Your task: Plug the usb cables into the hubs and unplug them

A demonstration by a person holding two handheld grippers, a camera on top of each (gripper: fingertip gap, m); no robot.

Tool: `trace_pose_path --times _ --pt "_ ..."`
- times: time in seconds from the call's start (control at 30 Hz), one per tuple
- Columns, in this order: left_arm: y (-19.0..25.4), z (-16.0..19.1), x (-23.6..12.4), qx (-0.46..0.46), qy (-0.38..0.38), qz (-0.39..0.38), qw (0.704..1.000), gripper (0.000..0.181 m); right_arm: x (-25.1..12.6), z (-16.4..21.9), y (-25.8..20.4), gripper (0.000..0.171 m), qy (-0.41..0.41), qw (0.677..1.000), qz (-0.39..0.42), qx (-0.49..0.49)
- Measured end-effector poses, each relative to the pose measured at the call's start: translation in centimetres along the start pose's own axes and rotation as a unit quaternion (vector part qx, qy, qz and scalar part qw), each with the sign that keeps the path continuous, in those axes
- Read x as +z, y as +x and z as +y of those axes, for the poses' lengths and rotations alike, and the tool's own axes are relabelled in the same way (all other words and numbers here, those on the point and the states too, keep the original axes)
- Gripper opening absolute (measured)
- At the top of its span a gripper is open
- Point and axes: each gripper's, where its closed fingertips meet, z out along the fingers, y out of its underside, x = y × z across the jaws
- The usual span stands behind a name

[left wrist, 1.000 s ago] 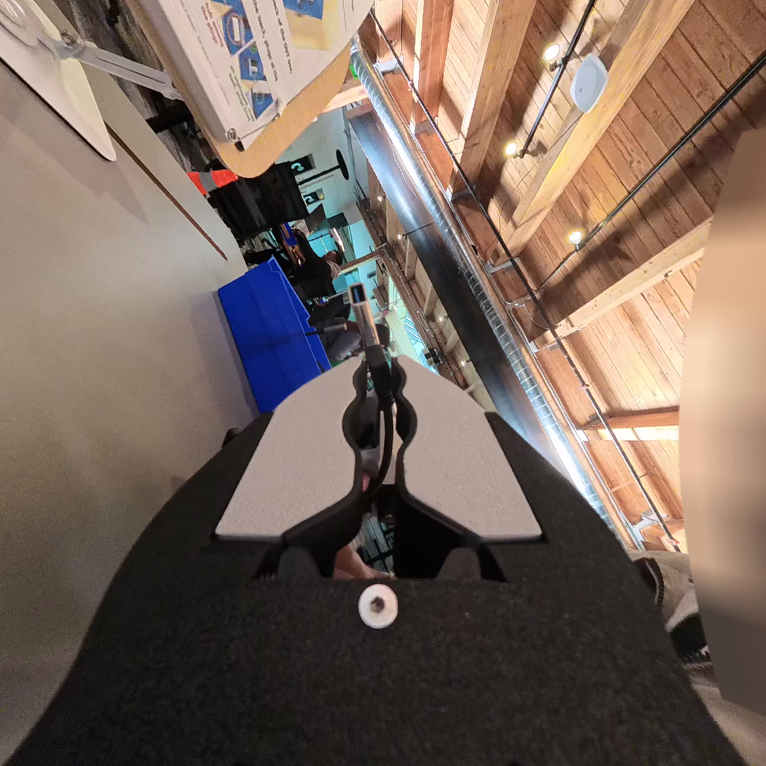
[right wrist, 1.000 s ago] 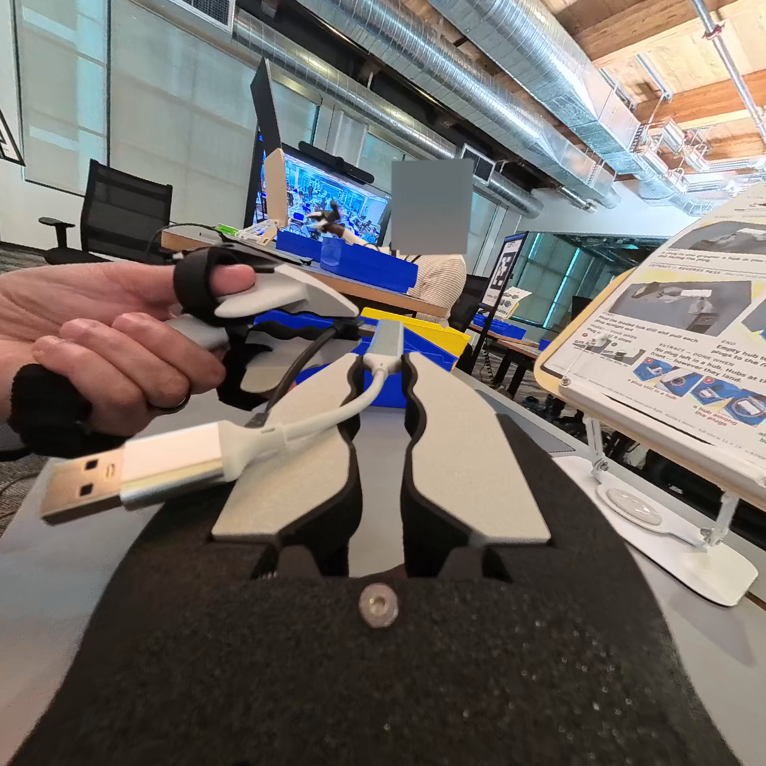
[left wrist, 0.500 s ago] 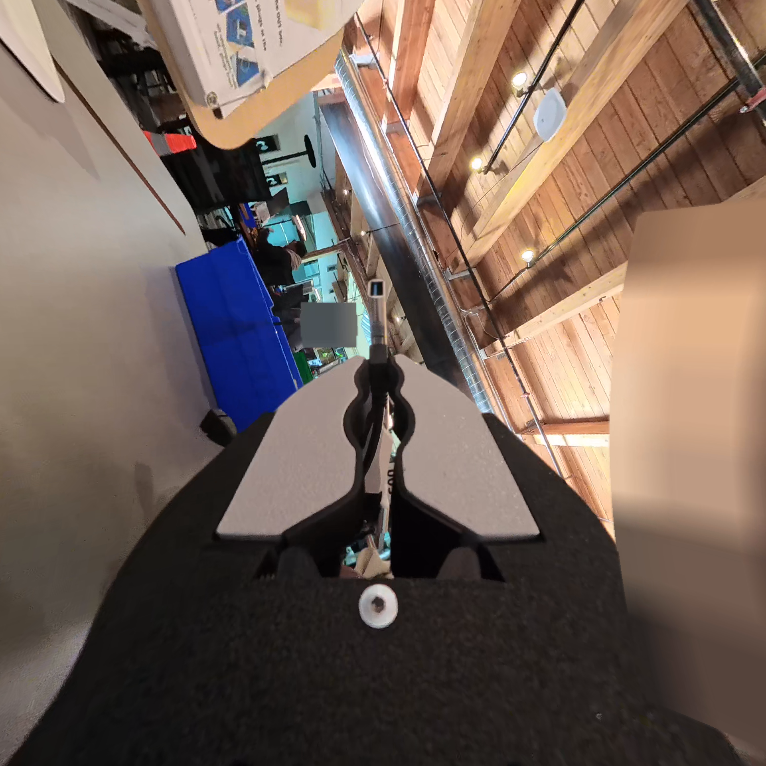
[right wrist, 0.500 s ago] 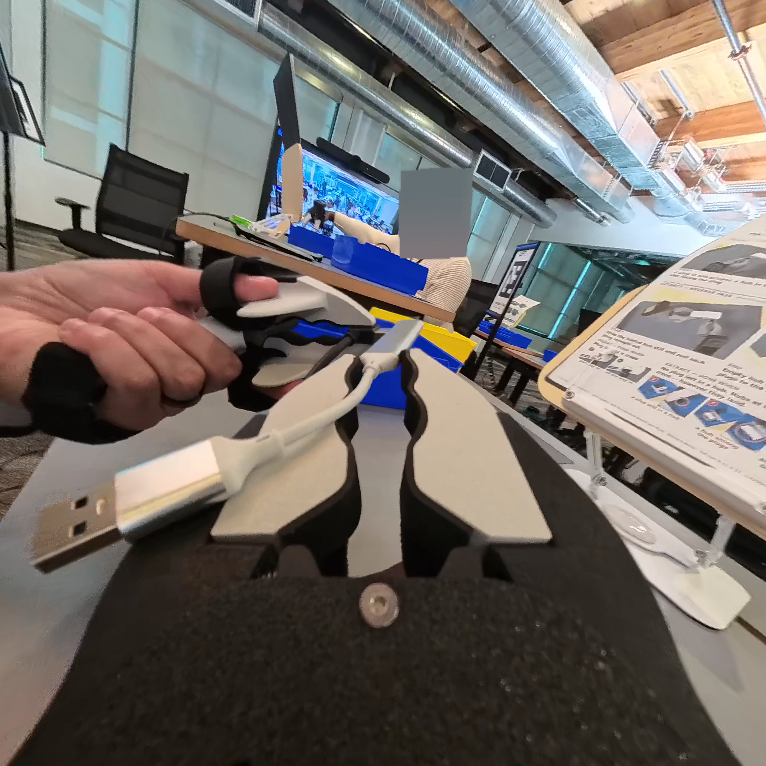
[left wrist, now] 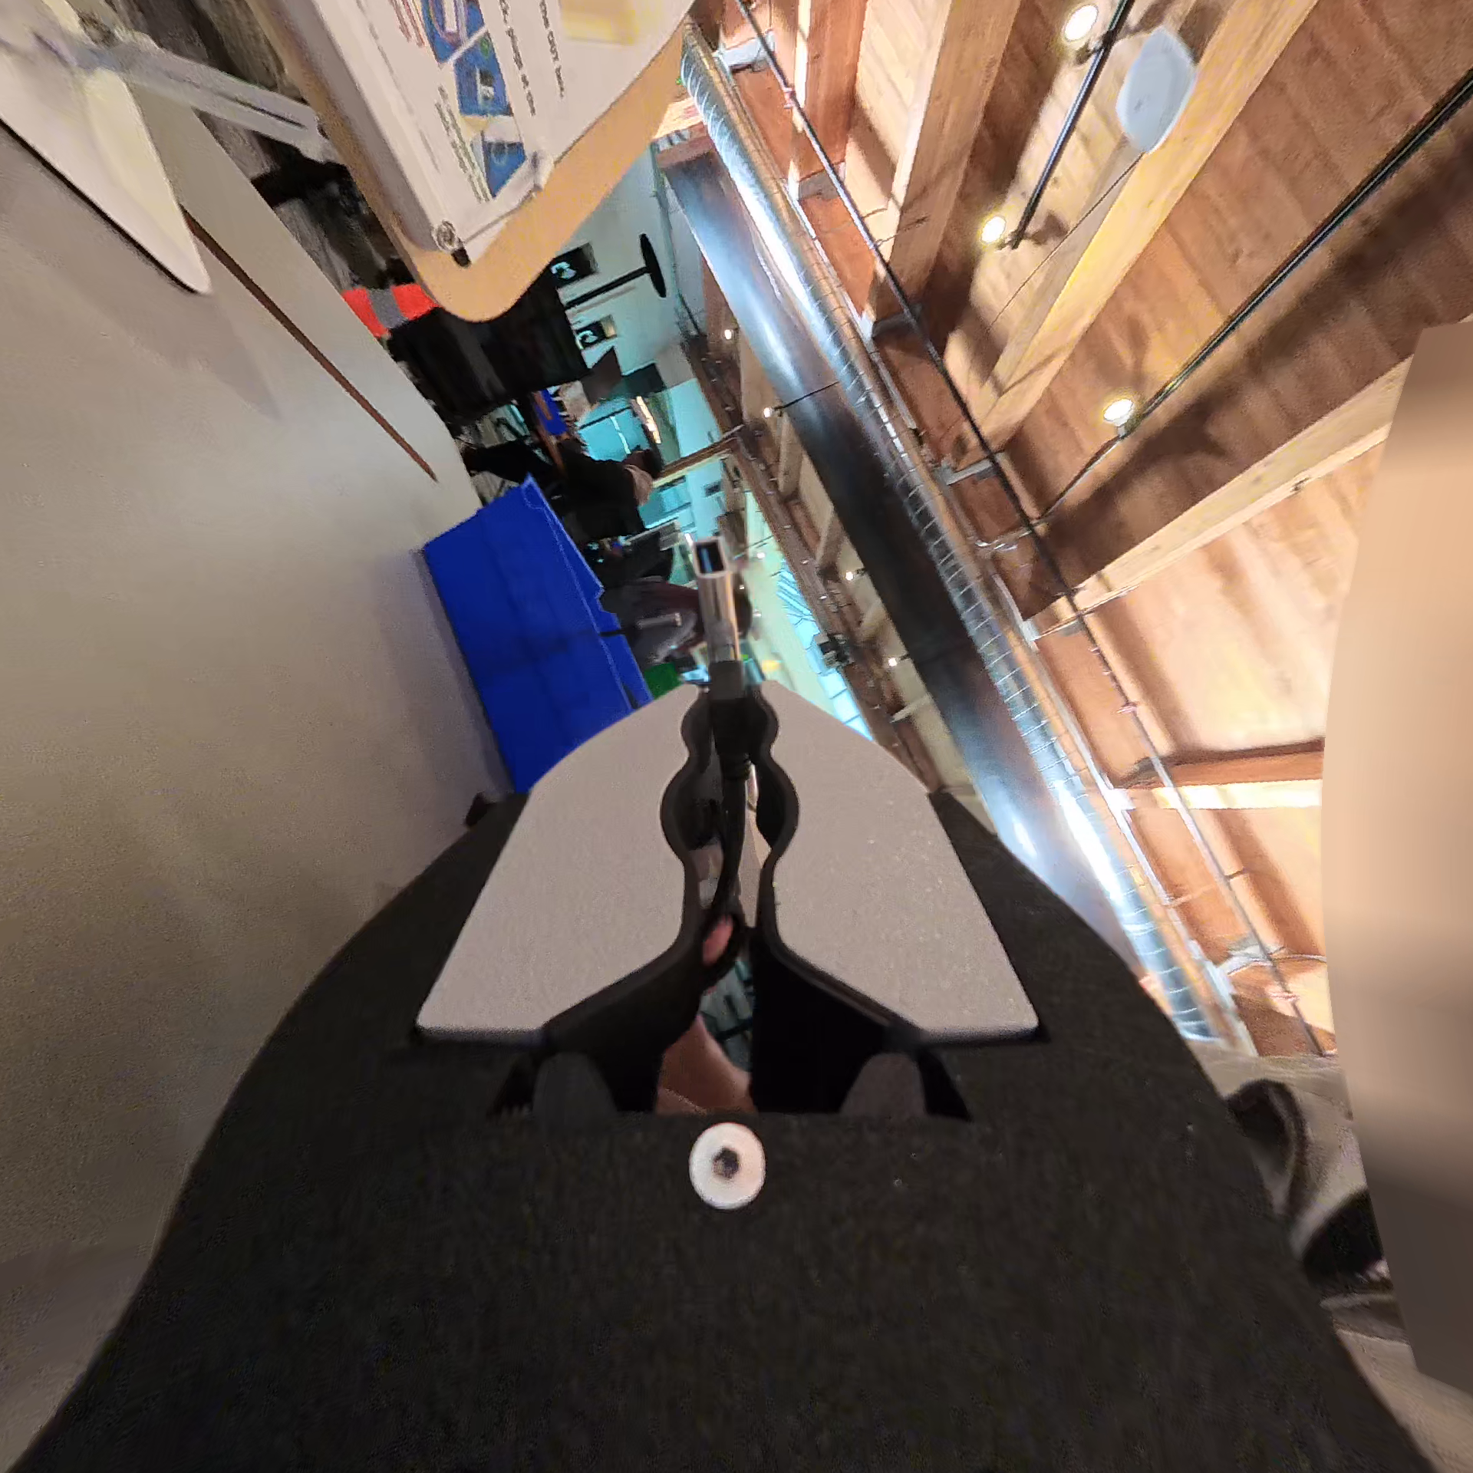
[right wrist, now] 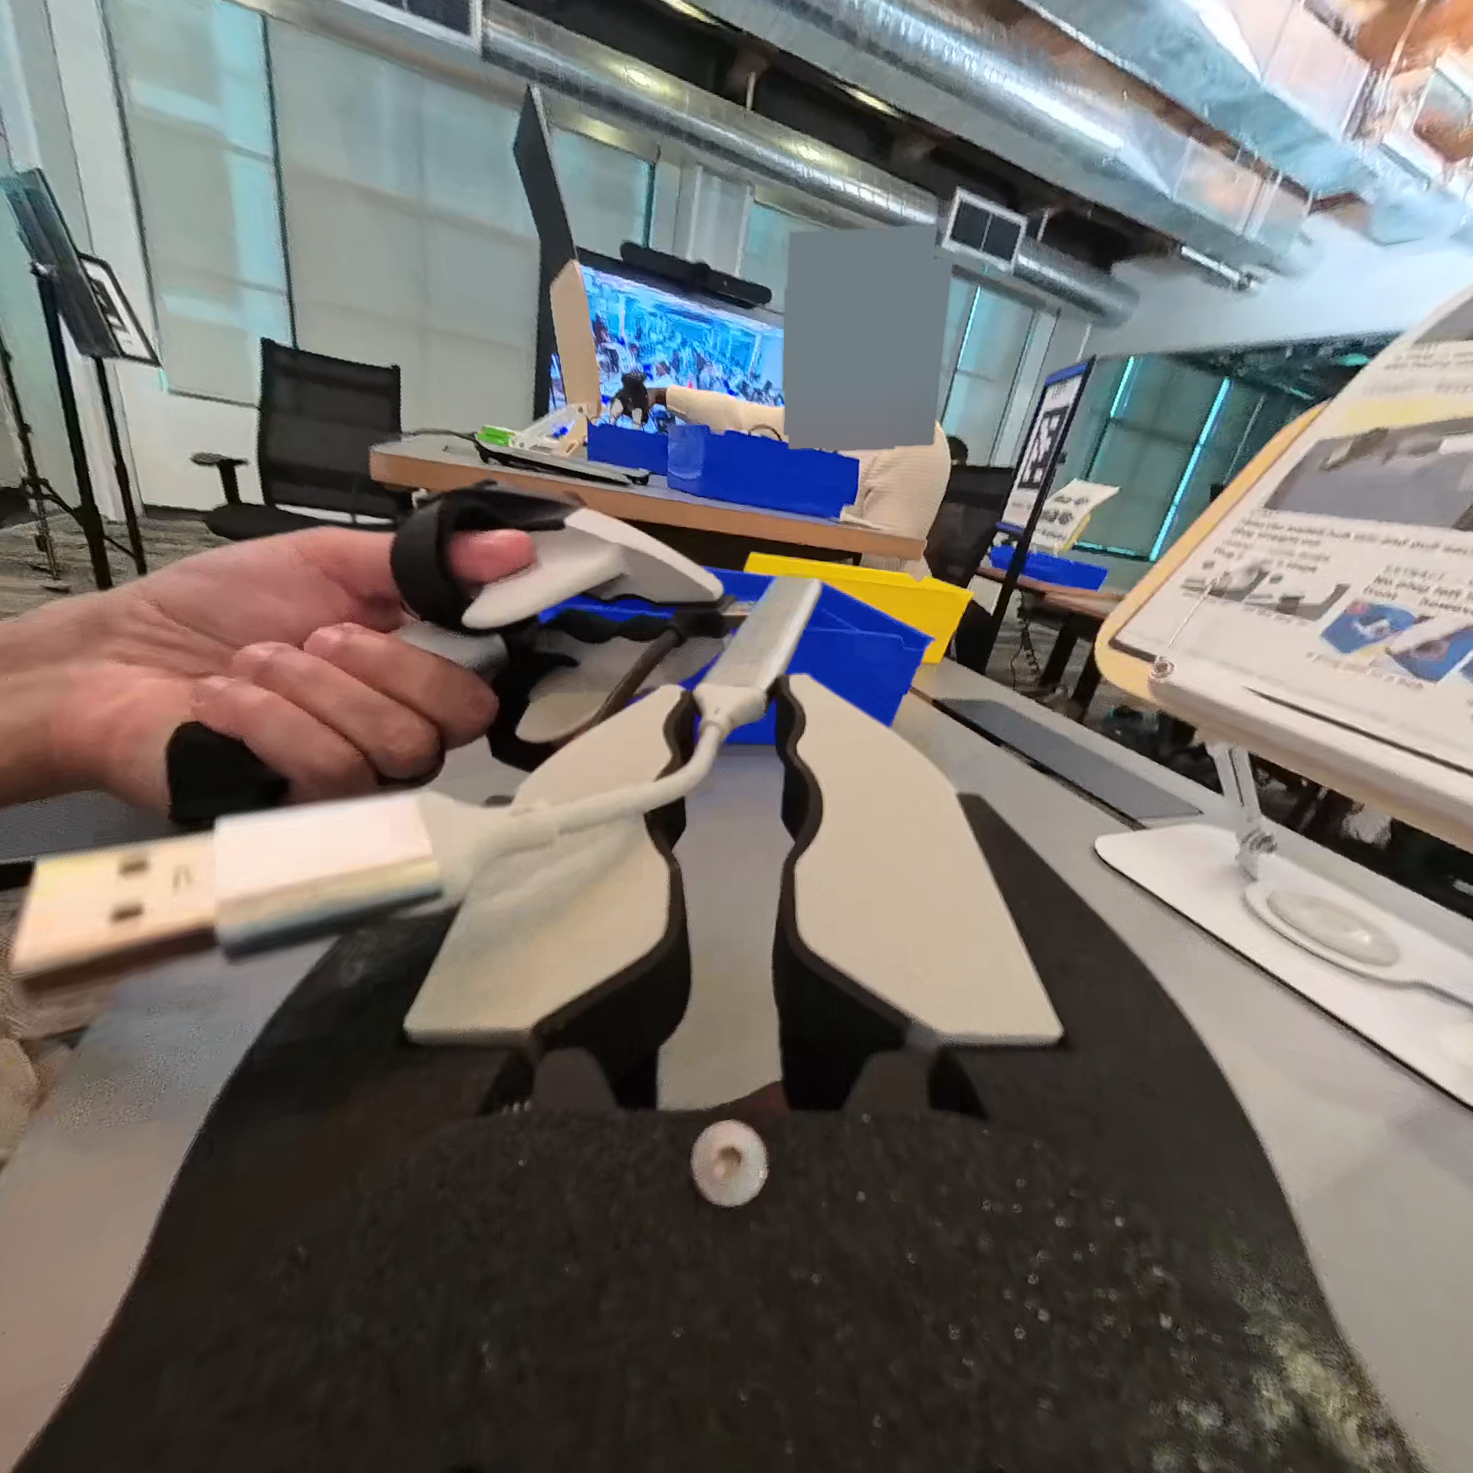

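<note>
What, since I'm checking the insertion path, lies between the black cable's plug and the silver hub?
Nothing: in the right wrist view the black cable's plug nearly meets the silver hub. The left wrist view misses the hub.

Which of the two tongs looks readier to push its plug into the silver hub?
The left tongs, probably: they pinch the black cable with its plug pointing straight ahead. The right tongs merely hold the silver hub, its own white plug dangling aside.
</note>
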Motion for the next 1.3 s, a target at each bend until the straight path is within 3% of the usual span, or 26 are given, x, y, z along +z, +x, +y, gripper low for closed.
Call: trace_pose_path --times 0.2,0.37,0.5,0.6,0.7,0.83,0.93,1.13,1.3 --pt "0.5 -1.3 0.1 0.038 -0.012 0.01 0.999 0.008 -0.4 1.8 -0.2 0.032 -0.044 0.998 -0.021 0.031" --pt "0.1 -2.5 -0.8 0.084 -0.044 -0.027 0.995 0.008 -2.7 3.6 0.6 0.039 -0.107 0.989 -0.042 0.088" --pt "0.3 -1.6 -0.9 0.147 -0.132 -0.042 0.979 0.008 -2.8 1.2 2.5 0.032 -0.072 0.979 -0.048 0.184" --pt "0.5 -0.2 -0.5 0.194 -0.2 -0.043 0.959 0.008 -0.4 1.1 0.5 0.035 -0.11 0.949 -0.144 0.257" --pt "0.8 0.6 -0.2 0.221 -0.239 -0.036 0.945 0.008 1.2 1.6 -0.3 0.03 -0.127 0.941 -0.175 0.259" --pt "0.6 1.0 0.2 0.236 -0.249 -0.035 0.939 0.008 2.0 1.0 -0.9 0.011 -0.106 0.933 -0.202 0.277" --pt "0.7 1.1 0.1 0.252 -0.256 -0.03 0.933 0.008 2.0 1.0 -1.0 0.01 -0.099 0.936 -0.196 0.274" --pt "1.5 2.2 0.2 0.31 -0.294 -0.02 0.904 0.008 1.3 0.5 -1.7 0.008 -0.058 0.908 -0.246 0.333" --pt "1.9 2.0 0.4 0.343 -0.309 -0.032 0.886 0.008 1.3 0.2 -1.5 0.007 -0.037 0.913 -0.242 0.326"
